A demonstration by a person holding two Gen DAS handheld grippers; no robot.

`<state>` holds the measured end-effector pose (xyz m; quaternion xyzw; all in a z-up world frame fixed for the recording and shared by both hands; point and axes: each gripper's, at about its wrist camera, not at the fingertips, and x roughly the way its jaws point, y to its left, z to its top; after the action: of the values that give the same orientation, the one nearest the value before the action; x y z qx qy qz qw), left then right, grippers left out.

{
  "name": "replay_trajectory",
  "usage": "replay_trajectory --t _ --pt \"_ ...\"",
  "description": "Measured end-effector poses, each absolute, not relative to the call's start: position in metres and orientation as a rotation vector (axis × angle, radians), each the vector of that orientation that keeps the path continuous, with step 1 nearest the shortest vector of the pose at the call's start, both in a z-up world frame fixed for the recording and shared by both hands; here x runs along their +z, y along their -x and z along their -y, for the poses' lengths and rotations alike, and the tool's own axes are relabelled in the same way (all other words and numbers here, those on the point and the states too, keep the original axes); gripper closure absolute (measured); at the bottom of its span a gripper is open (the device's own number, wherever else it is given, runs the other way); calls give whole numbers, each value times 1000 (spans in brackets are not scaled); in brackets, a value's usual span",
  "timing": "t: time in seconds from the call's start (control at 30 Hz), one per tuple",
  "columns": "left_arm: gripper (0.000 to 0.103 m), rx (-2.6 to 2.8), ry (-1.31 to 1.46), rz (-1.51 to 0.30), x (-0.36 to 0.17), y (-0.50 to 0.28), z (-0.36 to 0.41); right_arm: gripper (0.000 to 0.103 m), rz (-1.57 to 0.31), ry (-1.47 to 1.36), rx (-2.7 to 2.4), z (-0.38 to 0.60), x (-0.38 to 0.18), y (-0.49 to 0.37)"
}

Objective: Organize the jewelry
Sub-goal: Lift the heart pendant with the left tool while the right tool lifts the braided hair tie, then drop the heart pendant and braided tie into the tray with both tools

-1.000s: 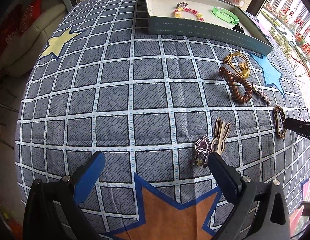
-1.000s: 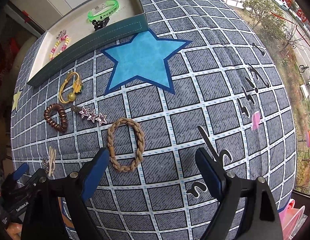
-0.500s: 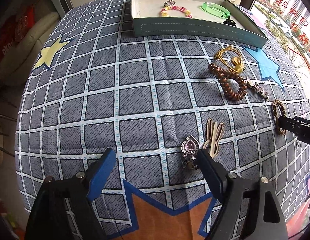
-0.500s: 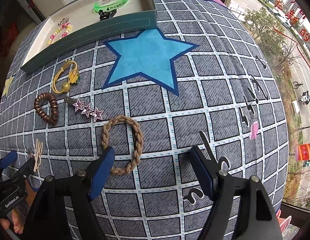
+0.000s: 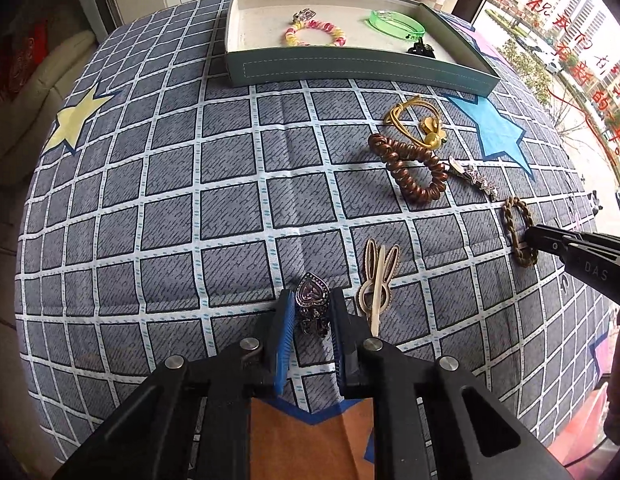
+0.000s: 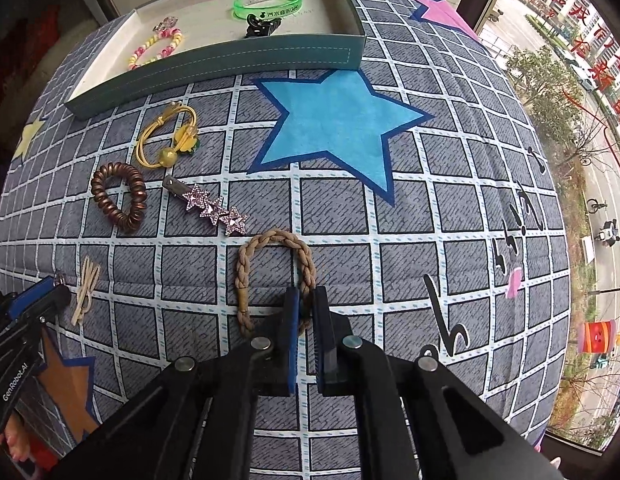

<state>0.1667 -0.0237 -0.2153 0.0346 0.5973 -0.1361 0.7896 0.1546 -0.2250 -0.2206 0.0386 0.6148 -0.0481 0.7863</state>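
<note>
My left gripper (image 5: 310, 300) is shut on a dark heart-shaped clip (image 5: 311, 304) lying on the checked cloth. A beige rabbit-shaped clip (image 5: 377, 280) lies just right of it. My right gripper (image 6: 304, 300) is shut on the right side of a tan braided loop (image 6: 270, 272), which rests on the cloth; it also shows in the left wrist view (image 5: 517, 230). A teal tray (image 5: 349, 70) at the far side holds a pink-yellow bead bracelet (image 5: 315, 34), a green bangle (image 5: 397, 24) and a black clip (image 5: 419, 48).
On the cloth between the grippers and the tray lie a brown coil hair tie (image 6: 120, 196), a yellow elastic with a bead (image 6: 170, 140) and a star-studded clip (image 6: 210, 208). A blue star patch (image 6: 337, 120) lies right of them. The table edge falls away at right.
Both grippers moved forward and down and closed: the left one on the heart clip, the right one on the braided loop. Both were open before.
</note>
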Motion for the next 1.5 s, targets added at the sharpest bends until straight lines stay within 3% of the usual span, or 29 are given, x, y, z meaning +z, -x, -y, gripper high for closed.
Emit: replay_trajectory --t 0.83,1.5 --pt "73 -327 37 -1161 -151 -206 -5 96 -1187 -317 29 281 -152 -185" --pt "73 -305 53 -1045 -120 -320 36 96 -1103 -331 101 299 -119 -313"
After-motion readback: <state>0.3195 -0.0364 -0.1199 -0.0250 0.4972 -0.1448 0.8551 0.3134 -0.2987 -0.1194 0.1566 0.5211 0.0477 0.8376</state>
